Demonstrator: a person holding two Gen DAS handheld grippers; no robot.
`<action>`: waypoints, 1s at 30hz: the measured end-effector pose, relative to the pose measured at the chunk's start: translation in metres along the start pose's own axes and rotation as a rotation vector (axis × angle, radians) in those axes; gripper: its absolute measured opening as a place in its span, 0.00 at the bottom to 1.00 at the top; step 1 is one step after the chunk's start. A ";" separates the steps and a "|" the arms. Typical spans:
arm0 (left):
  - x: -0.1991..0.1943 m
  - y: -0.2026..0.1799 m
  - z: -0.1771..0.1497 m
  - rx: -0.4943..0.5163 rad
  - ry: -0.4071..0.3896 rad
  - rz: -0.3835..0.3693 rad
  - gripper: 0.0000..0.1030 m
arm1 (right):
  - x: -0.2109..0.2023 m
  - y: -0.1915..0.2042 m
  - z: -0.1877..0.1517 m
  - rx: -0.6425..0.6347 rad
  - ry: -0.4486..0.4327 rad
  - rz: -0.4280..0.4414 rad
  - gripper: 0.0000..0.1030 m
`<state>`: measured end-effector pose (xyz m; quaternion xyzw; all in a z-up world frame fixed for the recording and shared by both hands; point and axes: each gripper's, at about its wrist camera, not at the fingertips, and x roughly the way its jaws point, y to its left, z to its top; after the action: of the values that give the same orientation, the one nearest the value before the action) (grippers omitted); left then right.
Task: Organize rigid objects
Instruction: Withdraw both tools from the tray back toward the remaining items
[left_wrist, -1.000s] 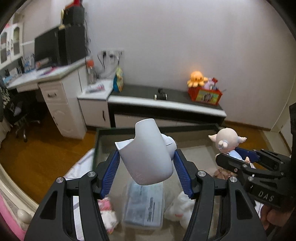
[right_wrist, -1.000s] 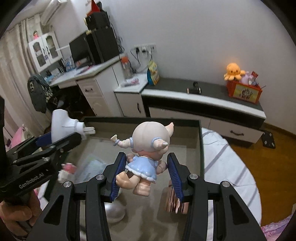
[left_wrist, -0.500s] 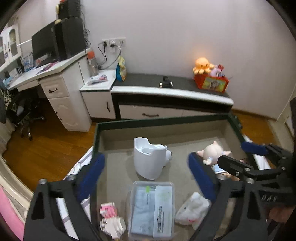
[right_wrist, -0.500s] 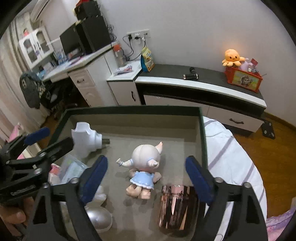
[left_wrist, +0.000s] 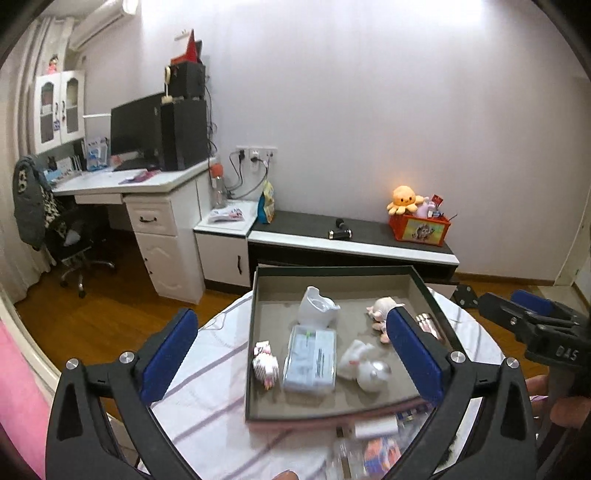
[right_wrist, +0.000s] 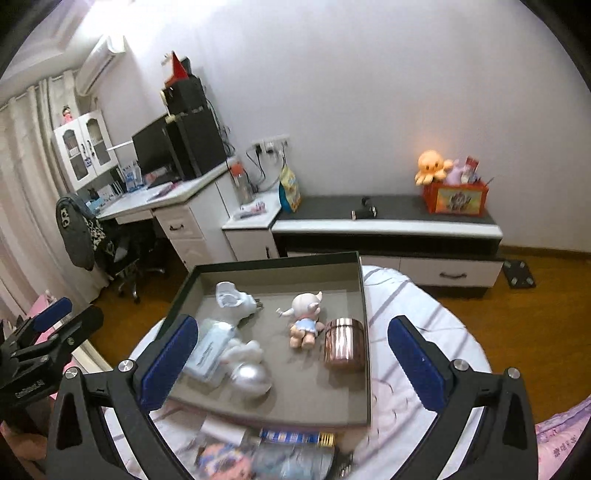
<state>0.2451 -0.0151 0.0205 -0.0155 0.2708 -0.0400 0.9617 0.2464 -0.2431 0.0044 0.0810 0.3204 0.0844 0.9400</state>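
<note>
Left wrist view, from left to right: the left gripper (left_wrist: 291, 350) hangs above the round table (left_wrist: 207, 391) with its 2 blue-padded jaws spread wide, holding and touching nothing. Between them lies the dark tray (left_wrist: 255, 295), its grey floor carrying a small pink-and-white block figure (left_wrist: 266, 363), a clear plastic box (left_wrist: 310, 360) just right of it, and the white plastic holder (left_wrist: 317, 307) standing behind the box. Further right a white plush toy (left_wrist: 354, 358) touches a silver ball (left_wrist: 376, 371), and the doll in the blue dress (left_wrist: 382, 314) is partly hidden by the right-hand pad. At the far right edge the right gripper (left_wrist: 524, 314) pokes in from the side, off the tray.

Right wrist view, same order: the left gripper (right_wrist: 55, 328) shows at the far left, beside the tray (right_wrist: 364, 332). The right gripper (right_wrist: 291, 350) hovers over the tray's near half, its 2 jaws likewise wide apart and empty. In the tray sit the holder (right_wrist: 234, 301), the clear box (right_wrist: 210, 349), the plush (right_wrist: 243, 350) and the silver ball (right_wrist: 249, 380); the doll (right_wrist: 304, 319) lies on its back near the middle, and a copper-coloured tin (right_wrist: 344, 343) lies on its side just beside it, against the right wall. Blurred packets (right_wrist: 273, 450) lie on the table in front of the tray.
</note>
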 end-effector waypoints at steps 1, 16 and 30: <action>-0.011 -0.001 -0.003 -0.002 -0.013 0.004 1.00 | -0.011 0.004 -0.003 -0.006 -0.014 -0.005 1.00; -0.112 -0.001 -0.052 -0.030 -0.100 0.053 1.00 | -0.123 0.038 -0.068 -0.097 -0.158 -0.149 1.00; -0.134 -0.015 -0.089 -0.011 -0.076 0.026 1.00 | -0.142 0.040 -0.095 -0.101 -0.150 -0.163 1.00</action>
<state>0.0839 -0.0198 0.0151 -0.0188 0.2346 -0.0253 0.9716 0.0729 -0.2246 0.0221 0.0132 0.2499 0.0173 0.9680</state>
